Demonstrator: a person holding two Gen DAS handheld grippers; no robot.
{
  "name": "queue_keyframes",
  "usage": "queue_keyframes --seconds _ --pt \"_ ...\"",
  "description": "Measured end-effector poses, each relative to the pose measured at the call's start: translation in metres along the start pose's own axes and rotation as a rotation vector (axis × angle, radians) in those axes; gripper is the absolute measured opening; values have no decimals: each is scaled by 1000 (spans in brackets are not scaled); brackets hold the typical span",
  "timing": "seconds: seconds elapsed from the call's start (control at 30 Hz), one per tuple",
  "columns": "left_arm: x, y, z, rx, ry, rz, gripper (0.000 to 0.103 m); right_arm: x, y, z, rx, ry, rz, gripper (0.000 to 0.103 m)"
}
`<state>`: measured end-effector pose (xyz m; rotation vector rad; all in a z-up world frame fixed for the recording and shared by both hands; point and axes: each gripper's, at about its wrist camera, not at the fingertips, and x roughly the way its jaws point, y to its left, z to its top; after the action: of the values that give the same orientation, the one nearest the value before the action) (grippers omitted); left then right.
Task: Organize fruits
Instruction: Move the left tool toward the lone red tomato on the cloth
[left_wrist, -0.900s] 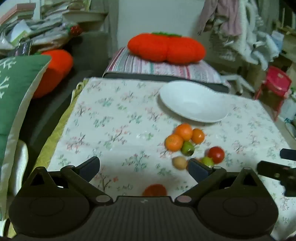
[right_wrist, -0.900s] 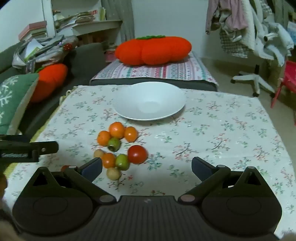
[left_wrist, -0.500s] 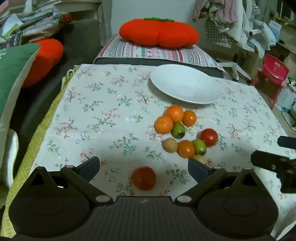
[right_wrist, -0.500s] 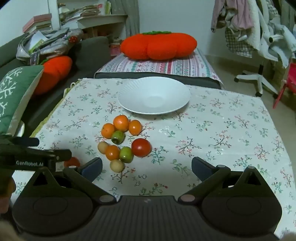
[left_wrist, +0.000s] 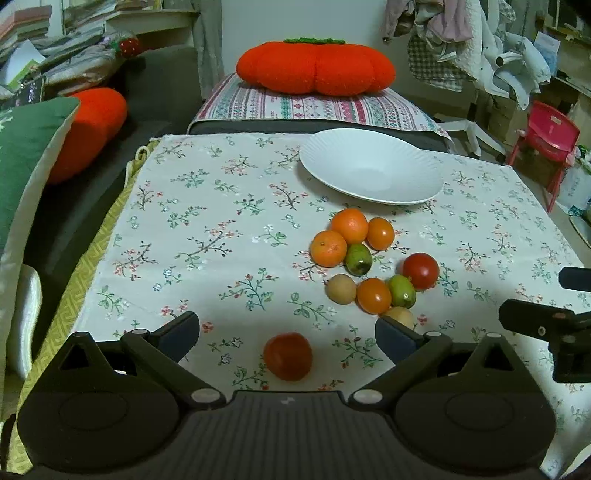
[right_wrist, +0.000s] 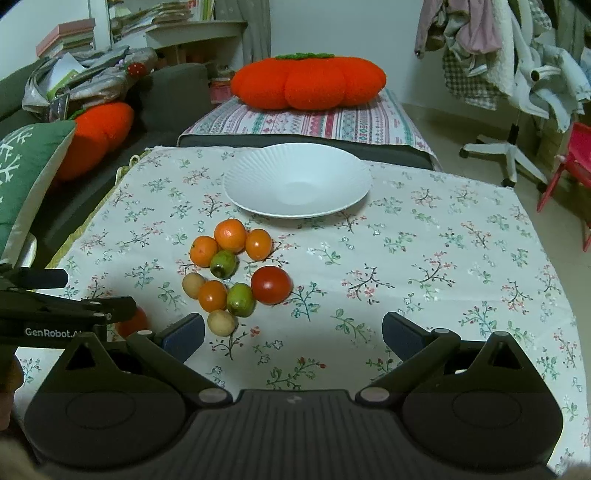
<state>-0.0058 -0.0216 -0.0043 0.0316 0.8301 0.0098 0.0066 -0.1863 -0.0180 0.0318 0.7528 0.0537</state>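
1. Left wrist view: the worktop, under a floral cloth, carries everything.
2. White ribbed plate sits at the far side, holding nothing.
3. Fruit cluster lies just in front of the plate: 4 orange fruits, 2 green, 2 tan and 1 red tomato, most touching.
4. A lone red tomato lies apart from the cluster, on the cloth between the spread fingers of the left tongs, untouched.
5. Right wrist view: the right tongs are spread wide over bare cloth, gripping nothing, the cluster just beyond the left finger.
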Motion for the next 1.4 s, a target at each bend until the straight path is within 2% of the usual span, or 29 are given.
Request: queue_keyframes --seconds 0.23,0.4,0.97,1.23,1.4 --pt "-4 -2 0 -7 -4 -12 87 0 1 0 -3 8 -8 103" --pt "-7 -5 -1 13 -29 12 87 0 2 1 -10 7 -10 103" --pt "0 -3 -1 5 -8 6 87 3 1 0 -12 21 -20 103" --pt "2 1 -3 -23 2 -31 87 7 2 -1 -20 32 -30 103" --pt "6 4 -4 -32 14 -30 87 10 1 -2 -25 41 -41 103"
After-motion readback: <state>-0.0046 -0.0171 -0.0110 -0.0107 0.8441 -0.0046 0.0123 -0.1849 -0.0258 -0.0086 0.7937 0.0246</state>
